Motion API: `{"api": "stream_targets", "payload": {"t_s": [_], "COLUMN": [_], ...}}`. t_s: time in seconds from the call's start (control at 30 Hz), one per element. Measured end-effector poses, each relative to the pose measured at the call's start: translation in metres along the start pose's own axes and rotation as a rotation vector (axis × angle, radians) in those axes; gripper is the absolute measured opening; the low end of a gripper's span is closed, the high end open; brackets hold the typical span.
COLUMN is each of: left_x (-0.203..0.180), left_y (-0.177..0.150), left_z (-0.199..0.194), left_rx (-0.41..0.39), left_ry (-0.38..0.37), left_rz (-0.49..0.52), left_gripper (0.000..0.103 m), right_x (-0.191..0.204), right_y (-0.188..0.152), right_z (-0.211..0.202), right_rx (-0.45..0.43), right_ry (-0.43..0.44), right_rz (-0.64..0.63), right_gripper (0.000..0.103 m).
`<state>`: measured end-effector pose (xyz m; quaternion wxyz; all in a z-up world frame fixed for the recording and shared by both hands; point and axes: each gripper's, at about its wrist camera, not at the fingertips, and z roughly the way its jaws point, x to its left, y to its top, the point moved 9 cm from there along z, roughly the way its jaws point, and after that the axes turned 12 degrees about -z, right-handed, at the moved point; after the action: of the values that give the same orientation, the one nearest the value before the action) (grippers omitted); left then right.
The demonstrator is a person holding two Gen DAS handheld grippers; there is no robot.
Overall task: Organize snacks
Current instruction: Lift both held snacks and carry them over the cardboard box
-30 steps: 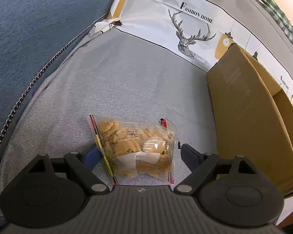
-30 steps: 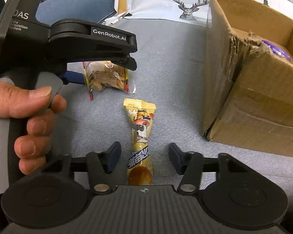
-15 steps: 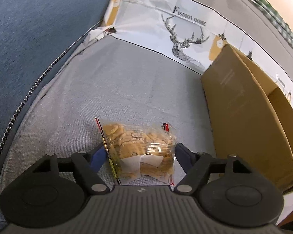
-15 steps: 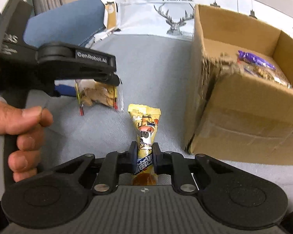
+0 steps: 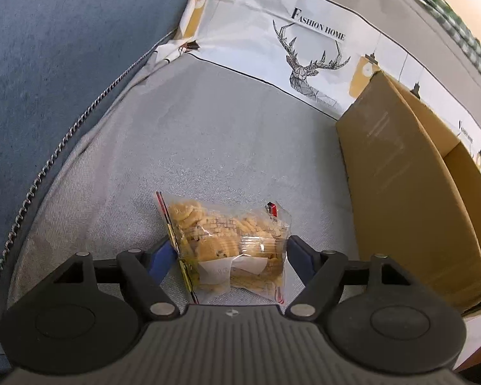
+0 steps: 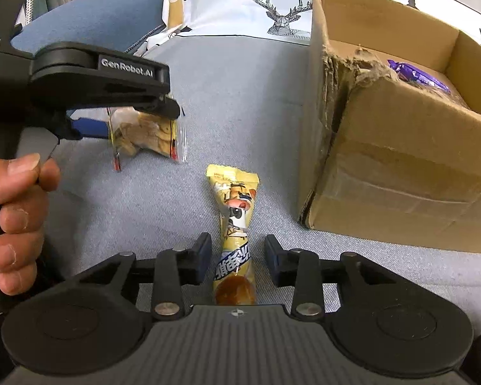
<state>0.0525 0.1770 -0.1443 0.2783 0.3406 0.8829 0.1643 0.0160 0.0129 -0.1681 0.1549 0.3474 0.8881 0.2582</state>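
Note:
A clear bag of biscuits (image 5: 231, 247) sits between the blue pads of my left gripper (image 5: 229, 255), which is shut on it; the right wrist view shows the bag (image 6: 147, 133) lifted off the grey cloth. My right gripper (image 6: 237, 258) is open, its pads either side of a yellow snack packet (image 6: 235, 221) lying on the cloth, not touching it. A cardboard box (image 6: 400, 173) stands to the right, with a purple packet (image 6: 417, 73) inside.
The box's side wall (image 5: 397, 199) stands close to the right of the left gripper. A blue cushion (image 5: 54, 64) with a chain edge lies to the left. A white deer-print cloth (image 5: 304, 41) runs along the back.
The left gripper closed on the biscuit bag and raised it. The right gripper closed on the yellow packet half a second ago and has opened again; the packet lies on the cloth.

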Motion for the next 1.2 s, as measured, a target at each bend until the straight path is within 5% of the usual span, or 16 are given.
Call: {"api": "stream_targets", "payload": {"t_s": [0.23, 0.3, 1.2], "left_x": [0.001, 0.001, 0.001], "left_y": [-0.001, -0.001, 0.001], "left_z": [0.005, 0.005, -0.003], "left_rx": [0.012, 0.010, -0.044], "left_ry": [0.006, 0.007, -0.009], "left_rz": [-0.004, -0.001, 0.015], "left_gripper": [0.081, 0.081, 0.076], "right_x": [0.004, 0.005, 0.014], "right_y": [-0.001, 0.000, 0.011], "right_z": [0.000, 0.000, -0.041], "right_rx": [0.002, -0.002, -0.189], "right_ry": [-0.010, -0.013, -0.051], "right_rz": [-0.039, -0.048, -0.134], "right_gripper": [0.036, 0.024, 0.023]}}
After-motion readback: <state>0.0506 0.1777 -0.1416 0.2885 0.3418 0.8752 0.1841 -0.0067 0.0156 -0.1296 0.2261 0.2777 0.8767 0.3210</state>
